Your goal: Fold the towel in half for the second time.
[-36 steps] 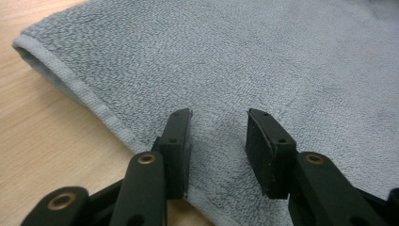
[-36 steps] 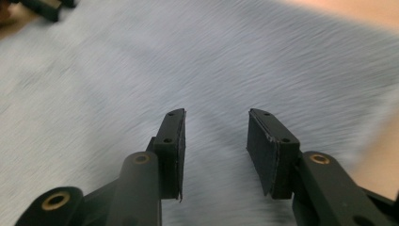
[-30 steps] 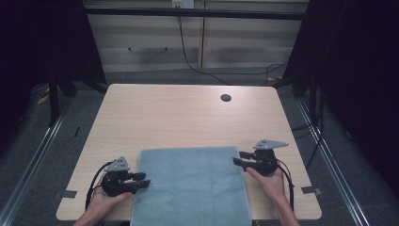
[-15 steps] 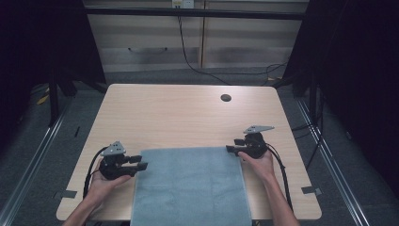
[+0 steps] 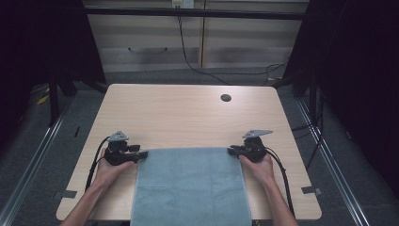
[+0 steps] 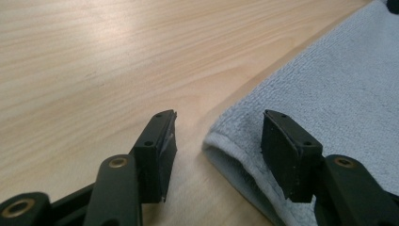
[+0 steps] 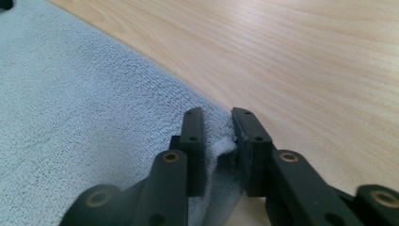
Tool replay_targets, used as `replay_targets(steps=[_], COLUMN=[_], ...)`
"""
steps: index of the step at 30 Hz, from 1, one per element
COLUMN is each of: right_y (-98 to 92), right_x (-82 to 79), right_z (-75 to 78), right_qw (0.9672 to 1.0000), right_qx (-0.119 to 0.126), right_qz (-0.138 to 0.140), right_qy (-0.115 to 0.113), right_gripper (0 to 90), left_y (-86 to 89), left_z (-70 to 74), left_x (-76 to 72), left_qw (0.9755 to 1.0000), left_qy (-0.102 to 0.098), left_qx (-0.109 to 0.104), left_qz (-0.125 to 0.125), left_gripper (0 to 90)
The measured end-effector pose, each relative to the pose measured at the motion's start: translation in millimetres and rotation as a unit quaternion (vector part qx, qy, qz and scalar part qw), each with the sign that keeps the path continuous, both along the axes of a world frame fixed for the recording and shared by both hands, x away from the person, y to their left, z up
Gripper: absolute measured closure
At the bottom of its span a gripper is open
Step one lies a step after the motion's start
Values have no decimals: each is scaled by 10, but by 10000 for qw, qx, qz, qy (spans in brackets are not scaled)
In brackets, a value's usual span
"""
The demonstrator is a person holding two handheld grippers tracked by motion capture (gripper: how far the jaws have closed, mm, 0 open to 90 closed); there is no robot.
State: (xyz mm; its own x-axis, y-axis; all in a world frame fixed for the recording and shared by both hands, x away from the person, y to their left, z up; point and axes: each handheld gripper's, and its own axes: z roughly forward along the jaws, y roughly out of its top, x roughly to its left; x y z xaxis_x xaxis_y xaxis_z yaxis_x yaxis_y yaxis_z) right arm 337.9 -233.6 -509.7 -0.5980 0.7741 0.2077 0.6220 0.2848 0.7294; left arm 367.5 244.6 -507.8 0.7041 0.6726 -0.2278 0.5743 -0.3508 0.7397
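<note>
Towel (image 5: 190,186) near end cut off by bottom edge at 6 o'clock in high view. Forearms cut off there too. Towel corner (image 7: 225,153) partly hidden between jaws of right hand-held gripper (image 7: 217,117). Small dark spot (image 5: 226,98) on table (image 5: 179,117) at 1 o'clock: too small to tell.

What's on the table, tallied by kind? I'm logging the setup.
Grey-blue towel: 1
Hand-held grippers: 2, the left gripper and the right gripper
Light wooden table beneath them: 1
Total: 4
</note>
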Motion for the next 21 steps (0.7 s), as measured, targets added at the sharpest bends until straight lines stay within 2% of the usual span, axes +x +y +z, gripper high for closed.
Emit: replay_targets(steps=[1,4,8,11,12,14,16,19,21], right_y=[0,-1,6,9,7,-6,-33,-50,-40], right_x=[-2,-13,-33,-37,-41,-48,-57,-64,-57], right_z=[1,-19,-11,-5,5,44,120,246,325], right_qw=[10000,9999,9999,9999,9999,9997,9990,9980,9974], right_qx=[8,97,81,105,121,187,391,527,571], right_qz=[-13,-38,-65,-96,-107,-122,-121,-121,-105], right_qy=[8,-40,-28,-15,-12,-56,-167,-334,-423], right_gripper=[784,808,827,841,844,848,852,855,856], left_y=[-23,-76,-120,-131,-117,-66,-19,-21,-30], left_z=[7,-17,8,33,38,71,137,246,336], left_x=[13,-3,-63,-92,-87,-66,-51,-43,-24], left_qw=[10000,9998,9990,9985,9988,9994,9991,9989,9980], left_qy=[3,-119,-154,-129,-105,-64,-125,-242,-320], left_qx=[51,-4,228,239,175,-101,-352,-350,-520], left_qz=[27,-149,-346,-468,-452,-314,-220,-188,-177], left_gripper=[452,486,681,821,831,839,849,856,857])
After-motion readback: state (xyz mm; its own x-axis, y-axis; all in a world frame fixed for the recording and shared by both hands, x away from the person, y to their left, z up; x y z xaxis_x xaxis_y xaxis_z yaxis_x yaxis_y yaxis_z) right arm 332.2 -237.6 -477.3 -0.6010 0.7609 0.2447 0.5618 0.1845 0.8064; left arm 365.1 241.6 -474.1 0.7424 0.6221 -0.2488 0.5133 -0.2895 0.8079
